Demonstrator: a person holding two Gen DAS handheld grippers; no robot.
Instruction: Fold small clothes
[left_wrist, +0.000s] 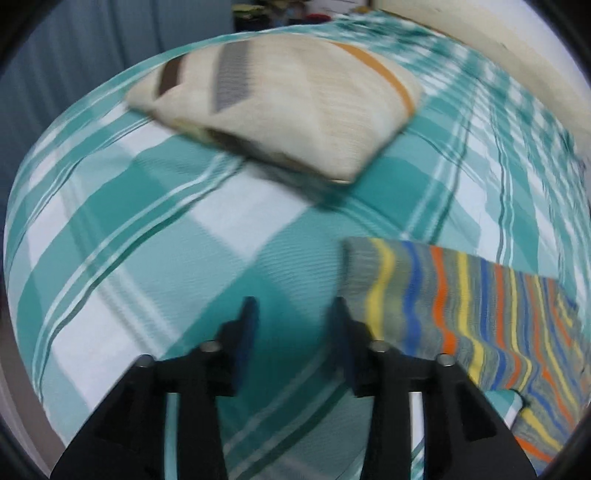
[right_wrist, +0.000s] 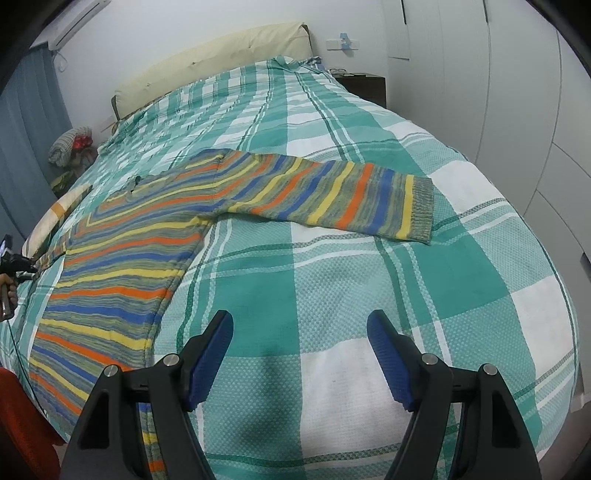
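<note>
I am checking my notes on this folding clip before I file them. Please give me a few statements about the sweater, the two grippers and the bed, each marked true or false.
1. The striped sweater lies flat on the plaid bedspread with one sleeve stretched out sideways. True.
2. The right gripper is shut on the sleeve cuff. False: its jaws are wide apart over bare bedspread, and the cuff lies well ahead of it.
3. The left gripper holds nothing. True: its jaws stand apart, beside the sweater's edge.
4. A cream pillow lies on the bed beyond the left gripper. True.
5. The sweater is plain grey. False: it has orange, yellow and blue stripes.
</note>
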